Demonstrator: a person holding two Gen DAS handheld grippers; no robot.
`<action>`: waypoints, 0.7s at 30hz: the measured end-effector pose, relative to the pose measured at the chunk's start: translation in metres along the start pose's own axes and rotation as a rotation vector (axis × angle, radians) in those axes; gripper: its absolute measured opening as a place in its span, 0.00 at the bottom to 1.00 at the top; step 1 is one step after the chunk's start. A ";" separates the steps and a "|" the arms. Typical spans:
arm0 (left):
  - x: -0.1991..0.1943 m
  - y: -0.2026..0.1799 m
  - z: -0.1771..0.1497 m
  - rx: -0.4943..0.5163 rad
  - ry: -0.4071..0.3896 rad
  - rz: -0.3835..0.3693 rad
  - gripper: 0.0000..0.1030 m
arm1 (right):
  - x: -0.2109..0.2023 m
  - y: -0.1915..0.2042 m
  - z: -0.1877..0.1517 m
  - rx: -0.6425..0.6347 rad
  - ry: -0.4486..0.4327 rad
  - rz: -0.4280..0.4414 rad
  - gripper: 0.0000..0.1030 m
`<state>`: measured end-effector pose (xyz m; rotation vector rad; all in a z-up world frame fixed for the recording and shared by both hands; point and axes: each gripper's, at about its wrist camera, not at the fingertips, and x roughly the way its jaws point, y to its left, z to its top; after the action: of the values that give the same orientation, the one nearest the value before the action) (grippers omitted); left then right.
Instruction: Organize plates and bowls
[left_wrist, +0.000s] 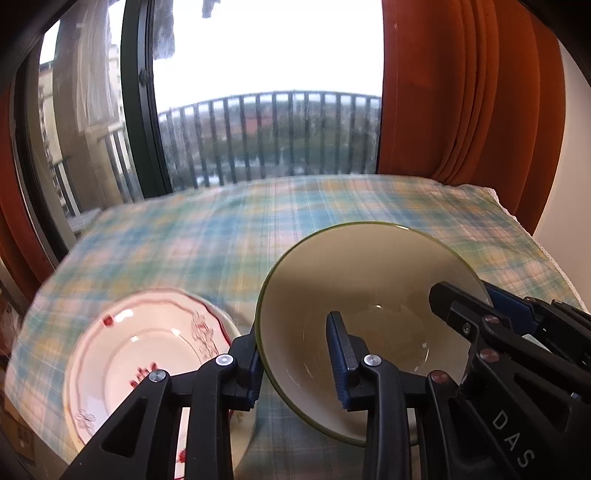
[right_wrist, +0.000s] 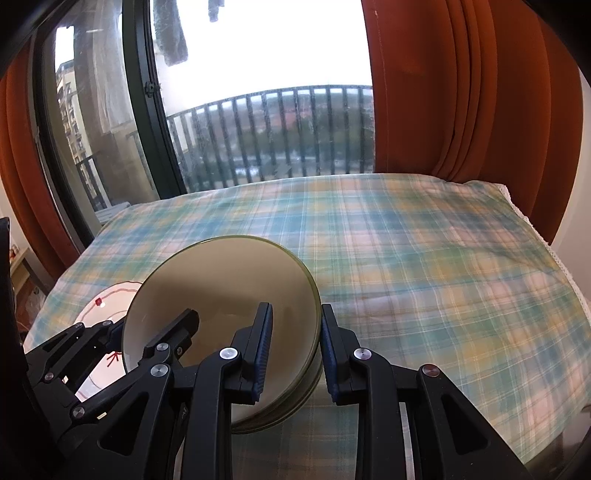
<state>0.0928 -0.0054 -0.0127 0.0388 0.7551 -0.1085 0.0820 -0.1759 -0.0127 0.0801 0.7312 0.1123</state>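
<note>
Left tool (left_wrist: 295, 360) straddles the near-left rim of the green-edged bowl (left_wrist: 369, 295), lower centre; right tool (left_wrist: 465, 301) grips its right rim. Floral plate (left_wrist: 122, 354) lower left on plaid-covered worktop (left_wrist: 258, 221).

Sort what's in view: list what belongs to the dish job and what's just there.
Job:
green-rimmed bowl
floral plate
left tongs, straddling the bowl's rim
right tongs, straddling its opposite rim

Just there:
plaid tablecloth
orange curtain
balcony railing

The bowl (left_wrist: 354, 317) sits right of the plate (left_wrist: 147, 365), both on the tablecloth (right_wrist: 424, 258) before the window (right_wrist: 266, 92).
</note>
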 end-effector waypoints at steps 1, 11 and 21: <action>0.004 0.001 -0.001 -0.005 0.017 -0.004 0.28 | 0.004 0.001 -0.001 -0.006 0.009 -0.009 0.28; 0.005 -0.006 -0.010 0.036 -0.049 0.031 0.30 | 0.009 0.009 -0.007 -0.032 -0.008 -0.080 0.28; 0.013 0.001 -0.012 -0.004 -0.017 -0.036 0.43 | 0.011 0.009 -0.010 -0.013 -0.008 -0.055 0.46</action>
<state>0.0942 -0.0050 -0.0309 0.0206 0.7394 -0.1409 0.0827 -0.1656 -0.0261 0.0483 0.7236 0.0636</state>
